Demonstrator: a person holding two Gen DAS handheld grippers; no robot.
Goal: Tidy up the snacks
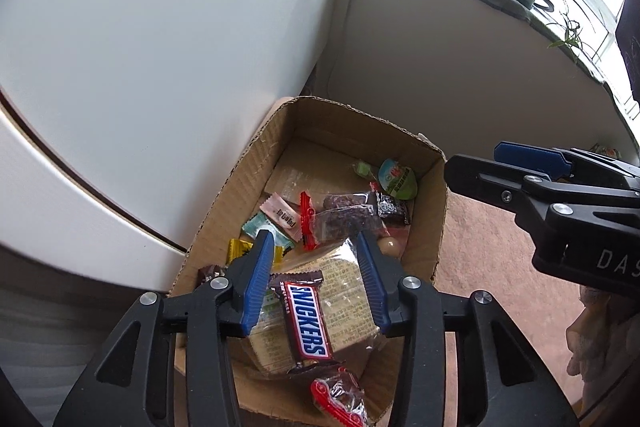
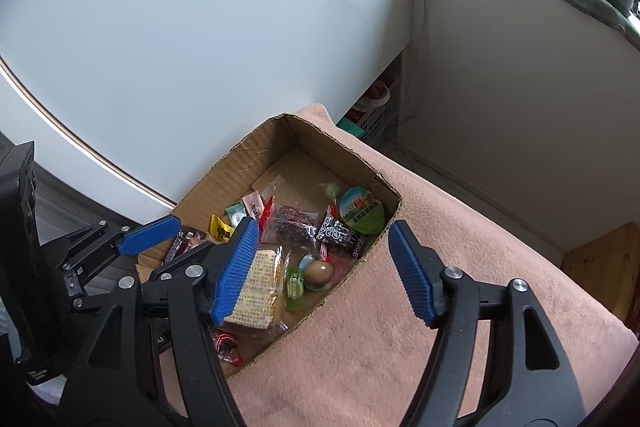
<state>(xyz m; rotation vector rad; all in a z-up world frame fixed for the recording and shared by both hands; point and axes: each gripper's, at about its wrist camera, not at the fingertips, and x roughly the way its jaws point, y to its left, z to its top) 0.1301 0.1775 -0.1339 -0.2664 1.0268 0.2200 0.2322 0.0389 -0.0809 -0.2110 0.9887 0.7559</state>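
**Two tools over a filled snack box**

Both tools are released, nothing between their pads. The left tool [image 1: 314, 247] hovers over the cardboard box [image 1: 424, 247], a Snickers bar [image 1: 306, 323] lying at 6 o'clock of its tips atop a clear cracker packet [image 1: 344, 291]. The right tool [image 2: 322, 231] straddles the box's 3 o'clock wall above a pink cloth [image 2: 440, 227].

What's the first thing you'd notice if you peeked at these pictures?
The cardboard box full of bright snacks on the pink cloth, with a Snickers bar lying on top near the front. Next, the blue-tipped left tongs, open right above it, and the right tongs, open over the box's right wall.
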